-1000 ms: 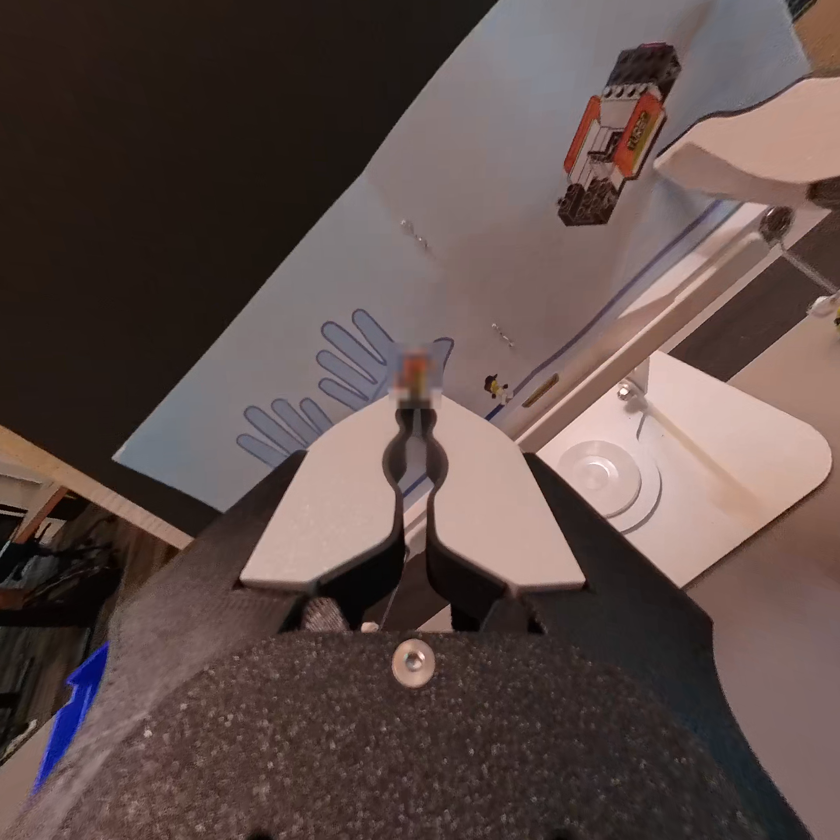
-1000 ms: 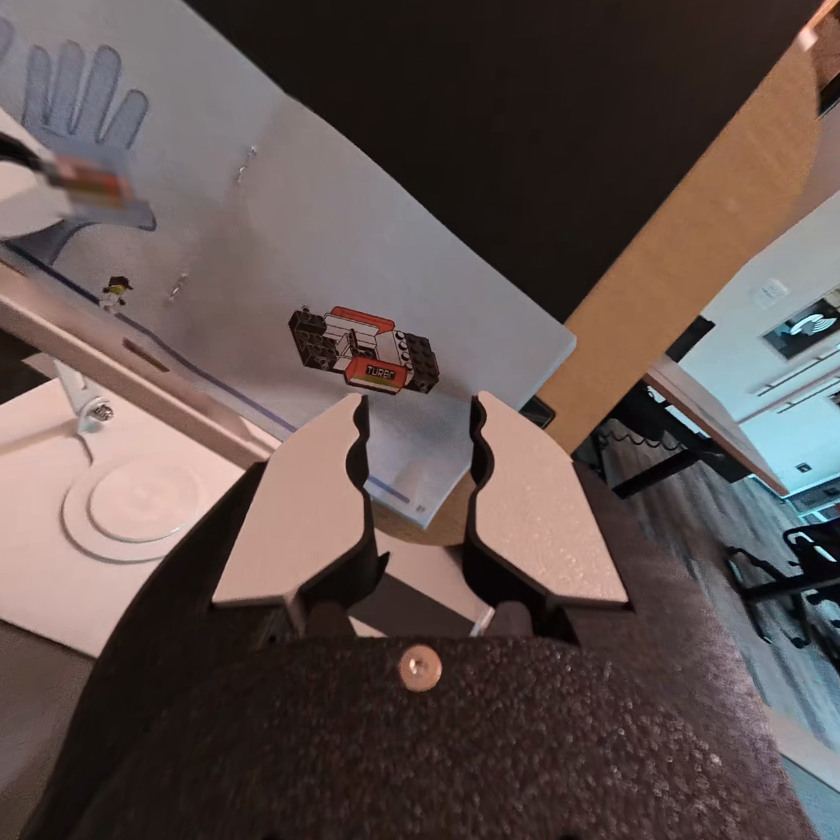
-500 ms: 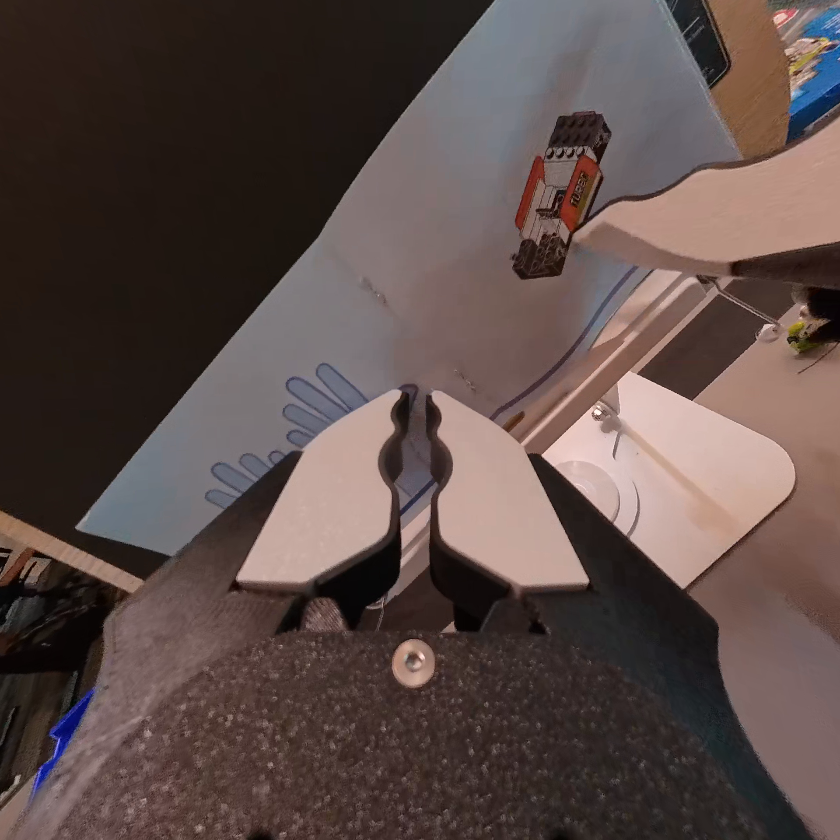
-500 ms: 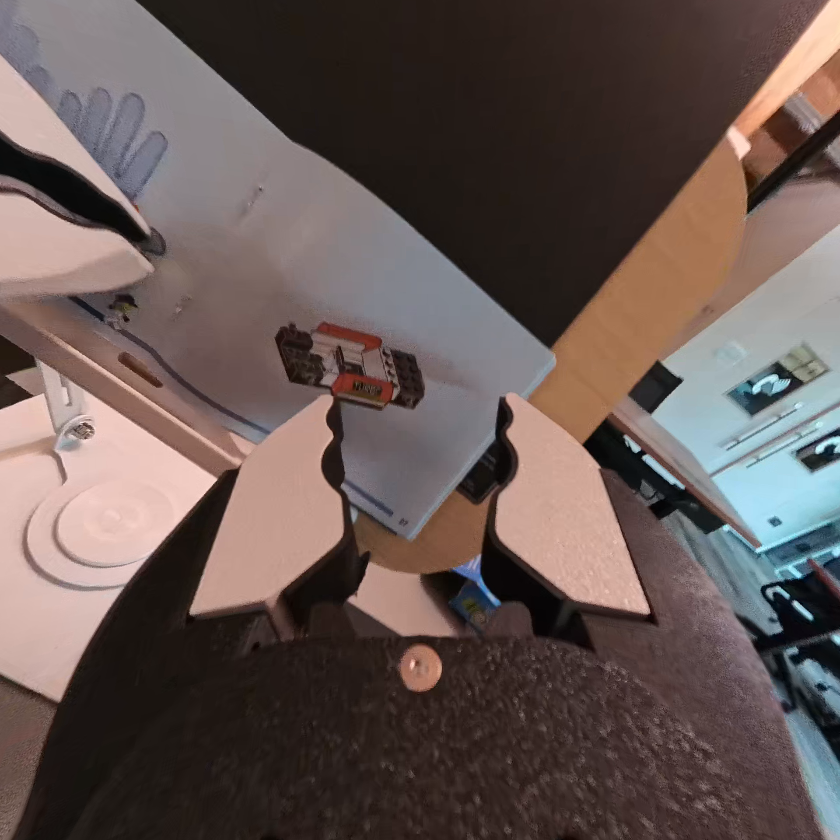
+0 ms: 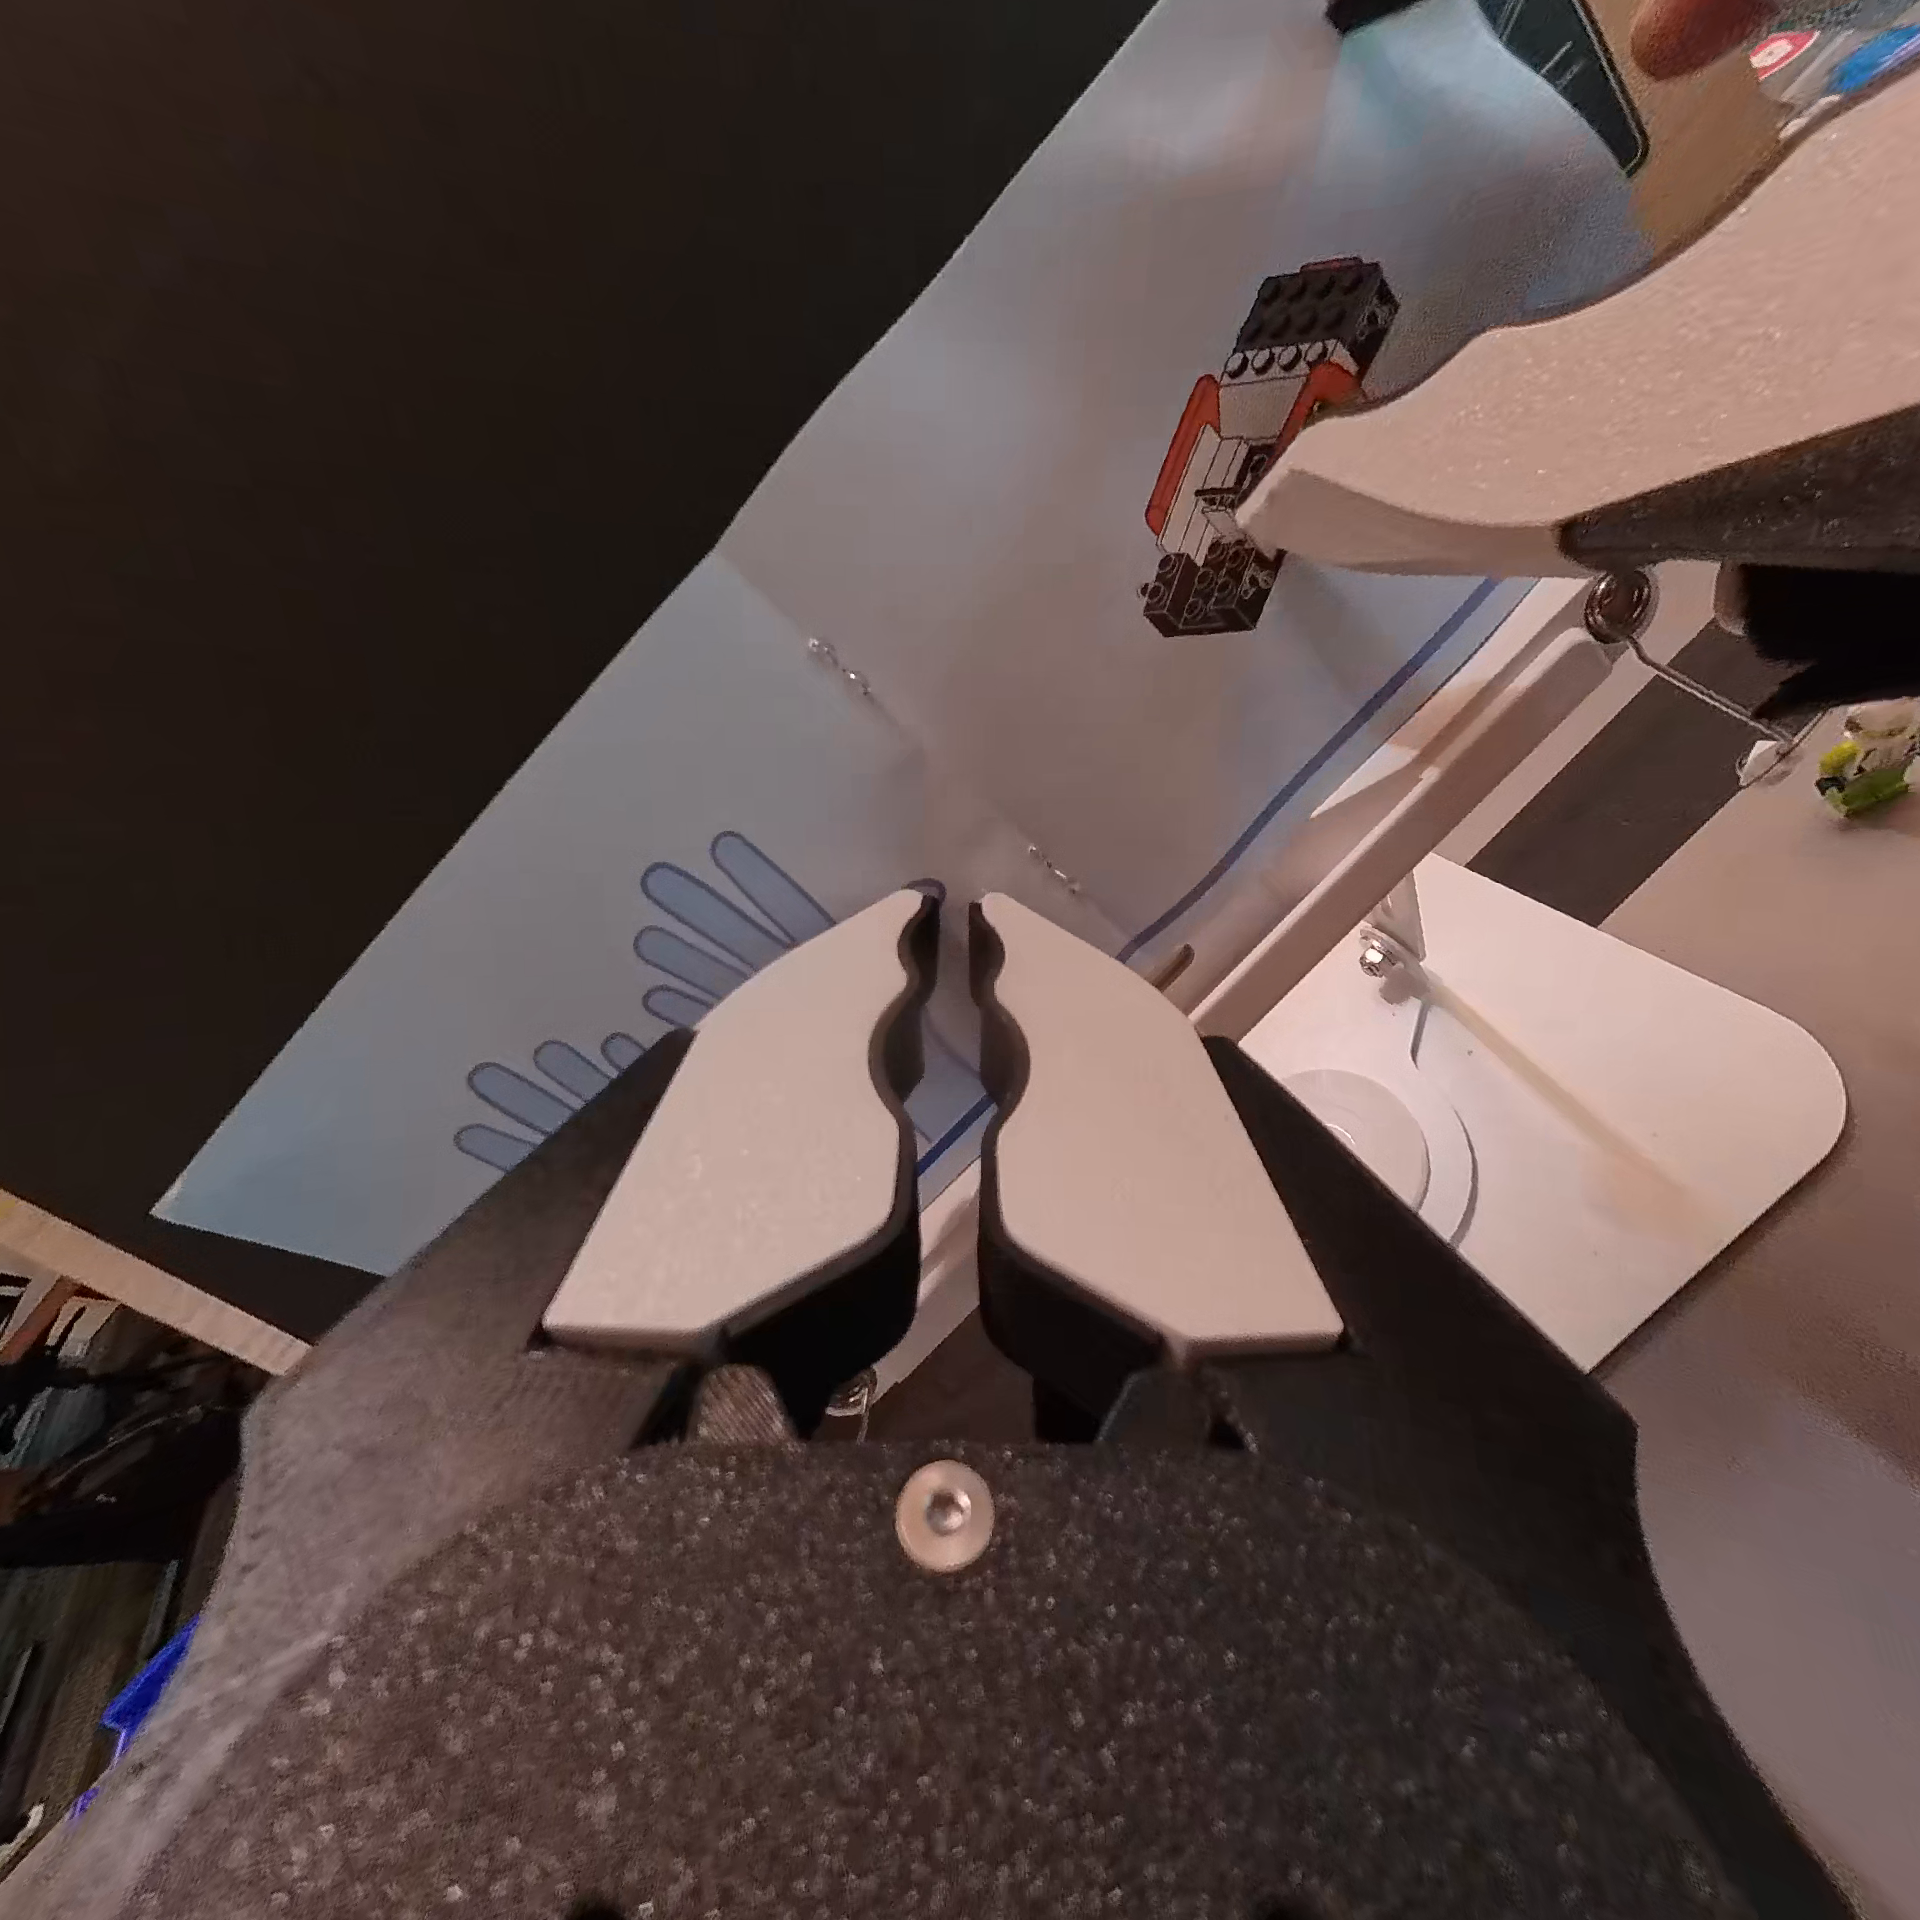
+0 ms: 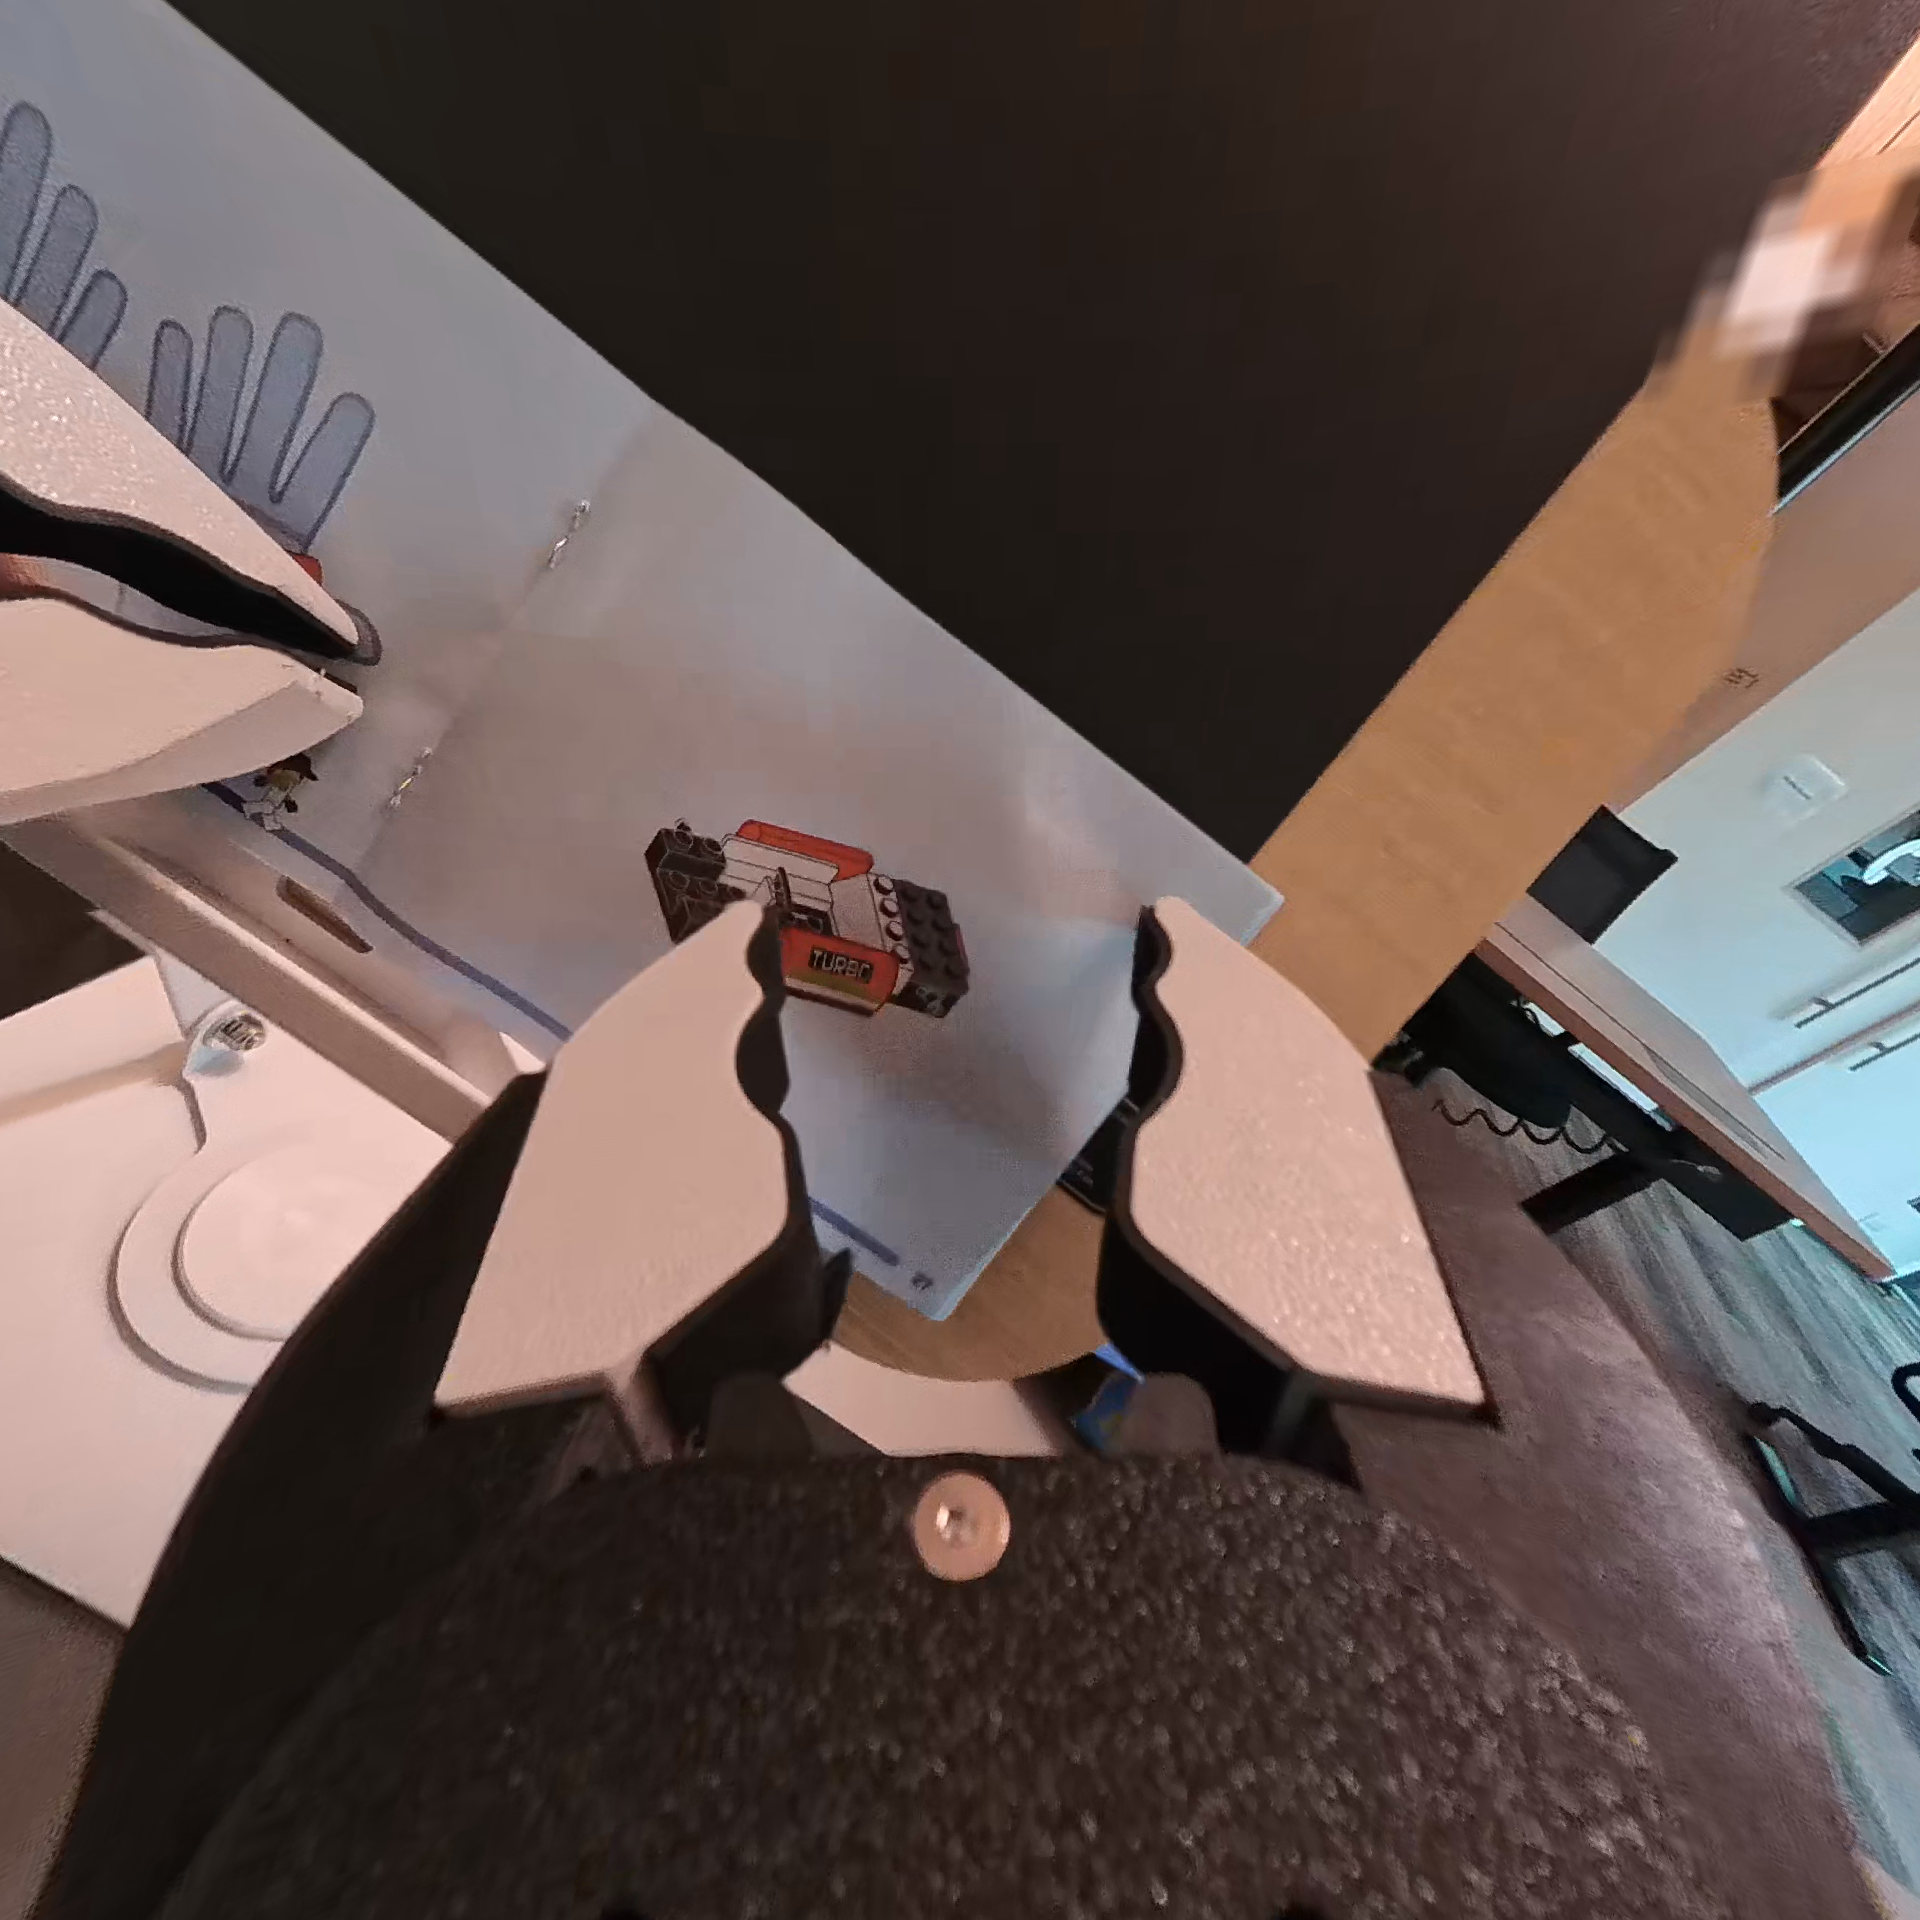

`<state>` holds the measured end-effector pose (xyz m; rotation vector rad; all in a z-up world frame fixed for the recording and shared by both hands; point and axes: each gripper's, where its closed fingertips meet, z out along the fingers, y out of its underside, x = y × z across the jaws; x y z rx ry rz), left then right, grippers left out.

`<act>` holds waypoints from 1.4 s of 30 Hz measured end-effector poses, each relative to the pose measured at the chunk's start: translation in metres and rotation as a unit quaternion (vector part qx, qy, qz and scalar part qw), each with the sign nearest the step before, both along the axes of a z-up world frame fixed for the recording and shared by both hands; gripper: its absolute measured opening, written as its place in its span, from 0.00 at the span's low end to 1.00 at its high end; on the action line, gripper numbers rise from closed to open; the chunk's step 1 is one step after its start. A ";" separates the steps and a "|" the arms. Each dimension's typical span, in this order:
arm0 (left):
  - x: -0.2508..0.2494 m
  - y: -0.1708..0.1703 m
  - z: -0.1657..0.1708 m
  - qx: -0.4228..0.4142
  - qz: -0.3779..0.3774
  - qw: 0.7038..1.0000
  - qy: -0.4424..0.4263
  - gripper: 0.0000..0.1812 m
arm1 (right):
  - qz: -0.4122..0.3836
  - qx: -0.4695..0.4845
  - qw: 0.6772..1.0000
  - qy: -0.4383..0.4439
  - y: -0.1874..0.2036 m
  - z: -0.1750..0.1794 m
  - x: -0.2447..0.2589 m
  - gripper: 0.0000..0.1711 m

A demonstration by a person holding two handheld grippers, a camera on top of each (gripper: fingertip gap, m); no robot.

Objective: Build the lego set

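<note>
An open instruction booklet [image 5: 1039, 520] leans on a white stand [image 5: 1662, 1091]. Its page bears a drawing of a black, white and red model [image 5: 1236, 457], which also shows in the right wrist view [image 6: 821, 914]. My left gripper [image 5: 954, 906] is close in front of the booklet's fold, its jaws almost together. In the right wrist view the left gripper [image 6: 343, 644] shows a small red piece [image 6: 309, 566] at its tips. My right gripper [image 6: 956, 925] is open and empty before the drawn model. One of its fingers [image 5: 1558, 416] crosses the left wrist view.
A small green and white lego figure [image 5: 1870, 748] stands on the grey table to the right of the stand. A black backdrop and a wooden panel [image 6: 1507, 727] rise behind the booklet. Desks and chairs [image 6: 1662, 1143] stand farther right.
My left gripper has moved in toward the booklet, and the piece at its tips no longer shows in its own view. My right gripper has opened wider and come nearer the left one.
</note>
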<state>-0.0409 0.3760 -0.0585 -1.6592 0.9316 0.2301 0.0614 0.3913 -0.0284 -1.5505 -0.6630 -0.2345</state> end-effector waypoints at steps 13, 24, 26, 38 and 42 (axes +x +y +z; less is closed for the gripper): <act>-0.002 -0.003 -0.001 -0.005 0.000 1.000 -0.006 0.03 | 0.012 0.027 0.999 -0.016 -0.009 -0.009 -0.016 0.08; 0.007 -0.023 0.029 -0.027 -0.070 0.991 -0.112 0.05 | -0.003 0.145 0.975 -0.167 -0.030 0.002 -0.032 0.00; 0.014 -0.033 0.041 -0.057 -0.109 0.980 -0.157 0.05 | -0.005 0.165 0.964 -0.211 -0.034 0.002 -0.038 0.00; 0.052 -0.027 0.037 -0.243 -0.156 0.902 -0.321 0.09 | -0.051 0.174 0.930 -0.320 -0.045 0.006 -0.044 0.00; 0.061 -0.025 0.035 -0.227 -0.185 0.910 -0.292 0.05 | -0.046 0.147 0.942 -0.297 -0.049 0.000 -0.040 0.01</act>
